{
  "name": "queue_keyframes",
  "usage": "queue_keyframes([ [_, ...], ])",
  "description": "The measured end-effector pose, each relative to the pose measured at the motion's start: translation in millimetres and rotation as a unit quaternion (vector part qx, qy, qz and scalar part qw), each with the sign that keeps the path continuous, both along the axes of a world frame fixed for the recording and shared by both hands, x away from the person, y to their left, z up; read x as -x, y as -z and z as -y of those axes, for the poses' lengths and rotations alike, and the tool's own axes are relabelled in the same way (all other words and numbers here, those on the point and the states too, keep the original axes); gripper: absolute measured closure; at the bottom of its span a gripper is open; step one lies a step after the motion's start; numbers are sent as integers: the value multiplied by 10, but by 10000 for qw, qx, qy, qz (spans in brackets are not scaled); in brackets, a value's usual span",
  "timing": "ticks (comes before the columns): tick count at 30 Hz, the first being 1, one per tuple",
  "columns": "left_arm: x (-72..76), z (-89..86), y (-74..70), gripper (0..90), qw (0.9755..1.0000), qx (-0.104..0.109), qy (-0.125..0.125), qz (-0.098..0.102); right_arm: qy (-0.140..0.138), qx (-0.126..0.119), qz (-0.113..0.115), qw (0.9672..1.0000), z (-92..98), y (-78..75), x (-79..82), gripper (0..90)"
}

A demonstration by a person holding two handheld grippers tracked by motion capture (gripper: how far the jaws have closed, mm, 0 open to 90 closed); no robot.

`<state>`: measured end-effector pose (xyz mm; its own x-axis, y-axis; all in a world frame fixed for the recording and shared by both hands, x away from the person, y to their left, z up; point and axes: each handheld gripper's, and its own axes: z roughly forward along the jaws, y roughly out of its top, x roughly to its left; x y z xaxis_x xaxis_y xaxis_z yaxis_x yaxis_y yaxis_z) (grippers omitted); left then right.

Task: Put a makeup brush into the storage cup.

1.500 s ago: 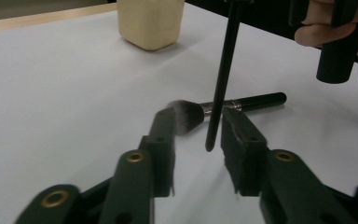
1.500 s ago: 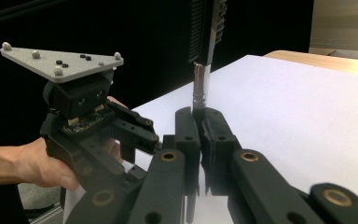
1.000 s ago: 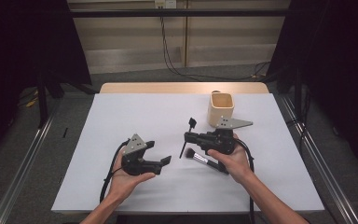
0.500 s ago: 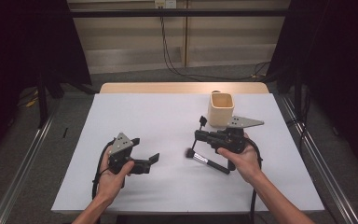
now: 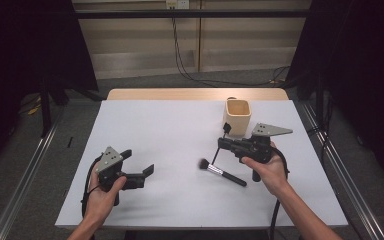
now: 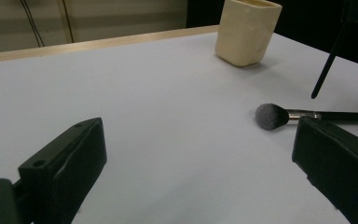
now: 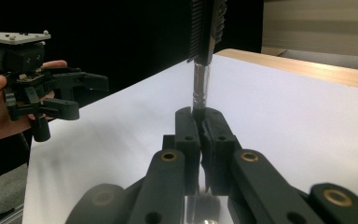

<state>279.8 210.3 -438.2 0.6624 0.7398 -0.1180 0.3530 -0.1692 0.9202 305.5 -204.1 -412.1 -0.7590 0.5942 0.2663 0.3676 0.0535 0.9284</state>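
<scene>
Right gripper (image 5: 223, 142) clamped on a thin brush (image 7: 204, 44), beside the cream cup (image 5: 237, 117), left gripper (image 5: 141, 167) jaws wide and empty, makeup brush (image 5: 221, 172) lying on the white table (image 5: 170, 125) between them.

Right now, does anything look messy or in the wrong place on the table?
A little. One black-handled round makeup brush lies loose on the white table, not in the cream square cup. The right tool holds a thin black brush upright. Nothing is spilled or broken.

High view overlooks the table (image 5: 170, 130); low gripper views share its brush (image 6: 307, 115).
</scene>
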Motion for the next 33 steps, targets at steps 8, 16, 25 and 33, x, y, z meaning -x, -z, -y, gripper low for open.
queue_keyframes([
  [8, 74, -167, 9, 29, 9997, -19, -208, 112, 178, 10, 47, 9998, 136, -30, -17, 864],
  [16, 151, -296, 58, 30, 9993, -6, -342, 134, 374, 30, 120, 9992, 274, -151, -78, 864],
  [25, 208, -349, 75, 30, 9991, -157, -330, 199, 578, 36, 125, 9982, 378, -232, -180, 863],
  [33, 329, -413, 71, 28, 9974, -113, -617, 347, 718, 119, 154, 9972, 415, -327, -261, 863],
])
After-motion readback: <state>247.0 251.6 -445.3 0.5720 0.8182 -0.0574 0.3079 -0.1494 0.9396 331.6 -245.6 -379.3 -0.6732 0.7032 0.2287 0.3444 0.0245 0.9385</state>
